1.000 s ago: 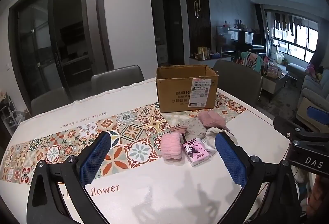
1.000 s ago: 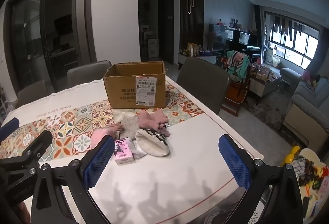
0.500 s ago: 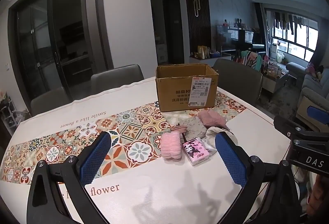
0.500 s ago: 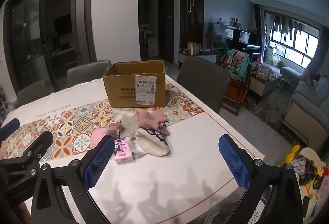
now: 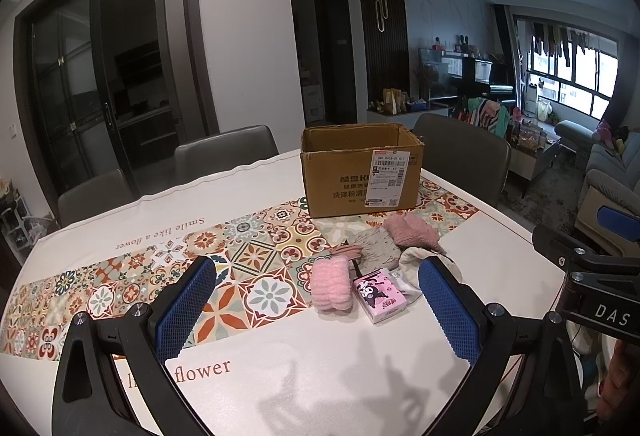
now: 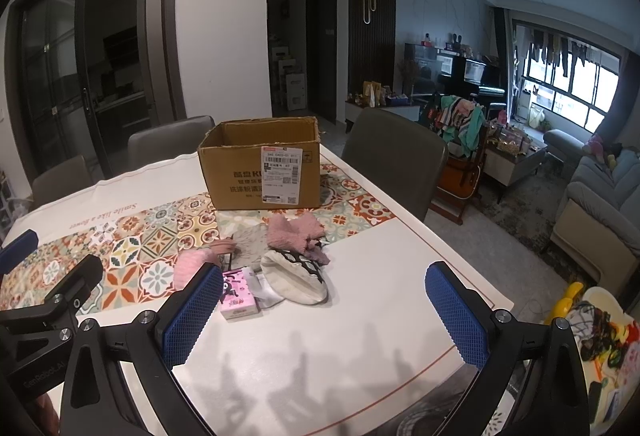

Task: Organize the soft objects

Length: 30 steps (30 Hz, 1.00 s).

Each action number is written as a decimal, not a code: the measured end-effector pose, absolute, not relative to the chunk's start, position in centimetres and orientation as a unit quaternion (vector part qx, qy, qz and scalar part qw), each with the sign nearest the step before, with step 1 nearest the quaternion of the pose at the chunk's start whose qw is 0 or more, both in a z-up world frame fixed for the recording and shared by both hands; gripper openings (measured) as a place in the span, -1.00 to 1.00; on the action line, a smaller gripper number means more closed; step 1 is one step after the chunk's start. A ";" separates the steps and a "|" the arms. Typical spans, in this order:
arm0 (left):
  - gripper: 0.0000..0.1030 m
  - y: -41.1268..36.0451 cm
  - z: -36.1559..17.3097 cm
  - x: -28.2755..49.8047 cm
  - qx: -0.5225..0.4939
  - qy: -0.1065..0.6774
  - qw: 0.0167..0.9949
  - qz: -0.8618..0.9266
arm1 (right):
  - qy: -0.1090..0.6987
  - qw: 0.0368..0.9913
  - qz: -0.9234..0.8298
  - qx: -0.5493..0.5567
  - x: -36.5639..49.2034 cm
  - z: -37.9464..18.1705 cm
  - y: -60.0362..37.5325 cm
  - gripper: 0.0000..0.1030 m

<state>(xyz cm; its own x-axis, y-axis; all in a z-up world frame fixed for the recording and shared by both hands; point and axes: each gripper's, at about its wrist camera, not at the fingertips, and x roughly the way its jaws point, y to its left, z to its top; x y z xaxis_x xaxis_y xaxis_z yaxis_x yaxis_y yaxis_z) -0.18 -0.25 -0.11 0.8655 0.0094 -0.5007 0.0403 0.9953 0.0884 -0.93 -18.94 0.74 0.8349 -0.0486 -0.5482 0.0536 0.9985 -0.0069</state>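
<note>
Indoors, white table (image 5: 360, 376) with tiled runner (image 5: 260, 256), cardboard box (image 5: 360, 172), both grippers (image 5: 316, 308) (image 6: 324, 312) wide open, empty.

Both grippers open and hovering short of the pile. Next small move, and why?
Probably ease the left gripper forward and down onto the pink fluffy roll. It is the nearest soft item, lies apart at the pile's left edge, and sits about centred between the open jaws. The cardboard box behind stands open.
</note>
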 end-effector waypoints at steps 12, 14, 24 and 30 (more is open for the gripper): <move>1.00 -0.3 -0.1 -0.2 0.048 0.260 0.964 -0.008 | 0.286 0.958 -0.027 0.004 -0.8 0.9 -19.0 0.99; 1.00 -0.3 -0.1 -0.2 0.048 0.260 0.964 -0.008 | 0.286 0.958 -0.027 0.004 -0.8 0.9 -19.0 0.99; 1.00 -0.3 -0.2 -0.1 0.048 0.261 0.964 -0.008 | 0.287 0.958 -0.028 0.004 -0.7 0.9 -19.0 0.99; 1.00 -0.4 -0.3 -0.1 0.048 0.262 0.964 -0.008 | 0.288 0.957 -0.027 0.004 -0.5 0.9 -19.0 0.99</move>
